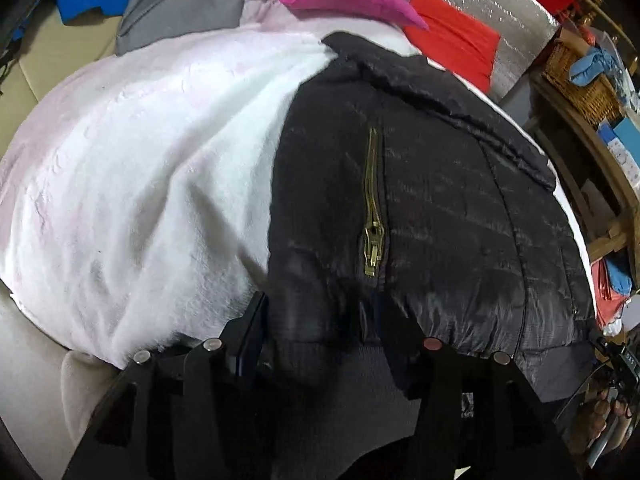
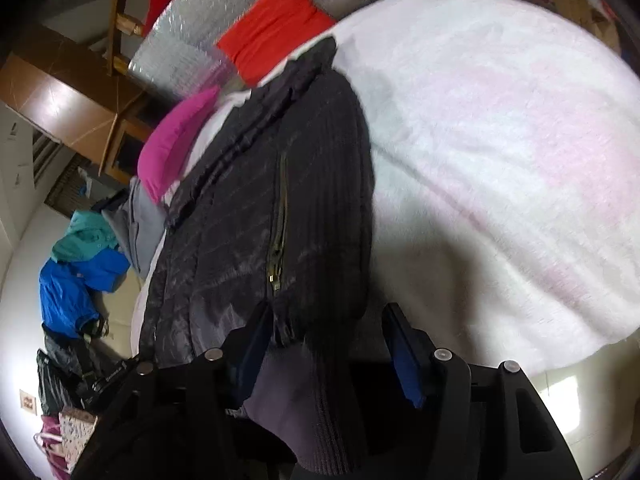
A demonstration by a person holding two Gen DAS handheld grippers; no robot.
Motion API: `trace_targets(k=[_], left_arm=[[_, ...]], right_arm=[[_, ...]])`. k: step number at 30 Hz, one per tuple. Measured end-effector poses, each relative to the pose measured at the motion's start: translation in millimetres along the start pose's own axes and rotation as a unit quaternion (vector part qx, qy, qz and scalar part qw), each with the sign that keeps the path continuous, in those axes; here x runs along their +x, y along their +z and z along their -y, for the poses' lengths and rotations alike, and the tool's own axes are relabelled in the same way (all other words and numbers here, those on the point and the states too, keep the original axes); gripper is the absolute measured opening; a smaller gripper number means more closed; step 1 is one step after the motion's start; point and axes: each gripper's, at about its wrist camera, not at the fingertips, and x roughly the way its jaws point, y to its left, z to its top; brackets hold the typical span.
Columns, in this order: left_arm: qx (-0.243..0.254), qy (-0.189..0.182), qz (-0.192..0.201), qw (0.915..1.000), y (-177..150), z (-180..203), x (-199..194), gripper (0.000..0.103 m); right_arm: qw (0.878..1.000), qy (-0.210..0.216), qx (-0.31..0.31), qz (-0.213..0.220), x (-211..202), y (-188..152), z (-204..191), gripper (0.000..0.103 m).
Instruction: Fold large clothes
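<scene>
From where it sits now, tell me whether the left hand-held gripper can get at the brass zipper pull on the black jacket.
Probably yes. The zipper pull lies exposed on top of the black jacket, just ahead of the left hand-held gripper, with nothing over it. The jacket's ribbed hem sits between the open jaws, so it must clear that first.

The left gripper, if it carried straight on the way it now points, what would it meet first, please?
Most likely the black jacket: its ribbed hem already lies between the left gripper's jaws, with the white blanket underneath.
</scene>
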Motion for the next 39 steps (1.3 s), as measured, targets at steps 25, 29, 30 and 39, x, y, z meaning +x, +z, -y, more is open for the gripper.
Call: trace_targets(k=[25, 29, 30, 39], left_arm=[[-0.018, -0.022, -0.007, 0.9996, -8.6, -16.1, -4.8, 0.046], [0.000, -0.013, -0.008, 0.9999, -7.0, -7.8, 2.7, 0.050], [0.002, -0.011, -0.008, 0.9999, -5.4, -5.2, 4.3, 0.050], [0.020, -0.036, 0.026, 0.9988, 4.6, 1.7, -21.9, 0.018]], right_arm=[[1.000, 0.004, -0.002, -0.002, 5.9, 2.0, 11.7, 0.046], [1.000, 0.012, 0.001, -0.009, 11.7, 3.6, 12.0, 0.046], [1.000, 0.015, 0.000, -0.013, 13.1, 3.6, 10.6, 0.044], [0.997, 0.072, -0.013, -0.004, -9.2, 6.9, -5.7, 0.015]])
